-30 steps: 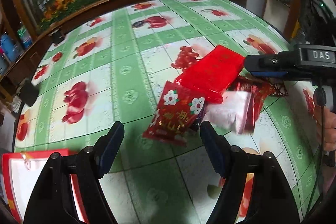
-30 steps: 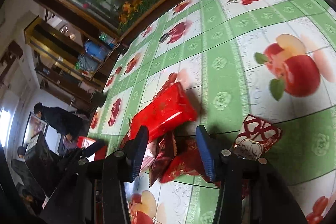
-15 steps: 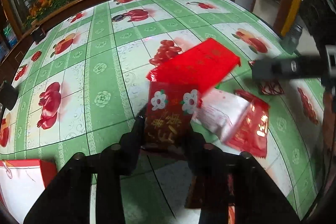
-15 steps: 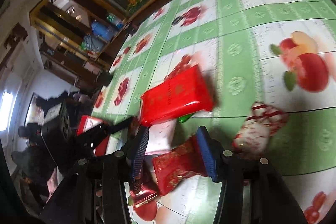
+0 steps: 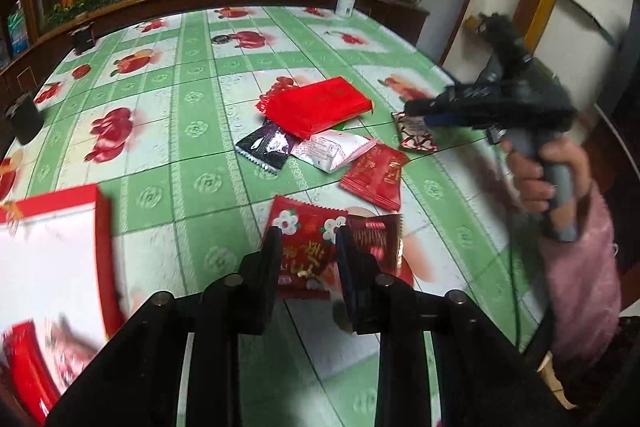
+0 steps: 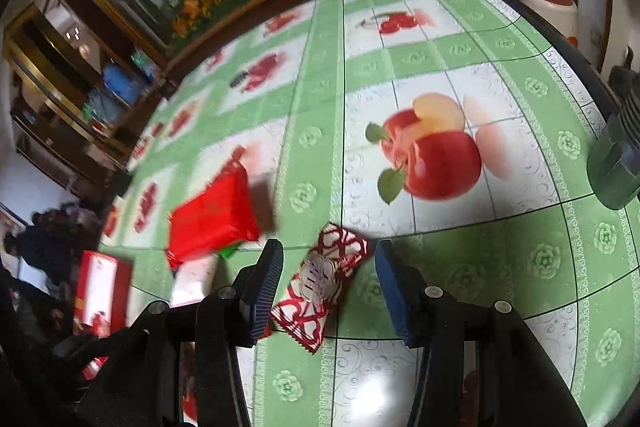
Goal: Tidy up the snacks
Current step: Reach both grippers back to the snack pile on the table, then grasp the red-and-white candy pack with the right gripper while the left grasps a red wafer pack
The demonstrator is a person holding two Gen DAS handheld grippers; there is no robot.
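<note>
1. While the left hand-held gripper [image 5: 306, 251] is clamping the flowered red packet [image 5: 306, 247] at lower centre of the left wrist view, a dark red packet [image 5: 378, 241] is riding along at its right edge. I cannot tell whether that one is pinched or just hanging on, so it is risking a drop short of the box.
2. The red-rimmed box [image 5: 102, 227] is sitting at the lower left of that view, partly cut off and blurred. With the frame smearing there, a fast swing is risking a clip on the rim or a miss.
3. The right hand-held gripper [image 6: 328, 281] is standing wide apart around the red-and-white lattice packet [image 6: 320, 287], lower centre of the right wrist view. The packet is lying diagonal between the fingers, nearer the left pad [image 6: 266, 287], so closing now is risking a corner pinch and a twist out.
4. The rest of the pile is lying mid-table [image 5: 192, 131]: big red pack [image 5: 318, 105] overlapping the black packet [image 5: 266, 145] and white packet [image 5: 332, 151], red packet [image 5: 378, 175] just beside. Pulling one is likely dragging its neighbours.
</note>
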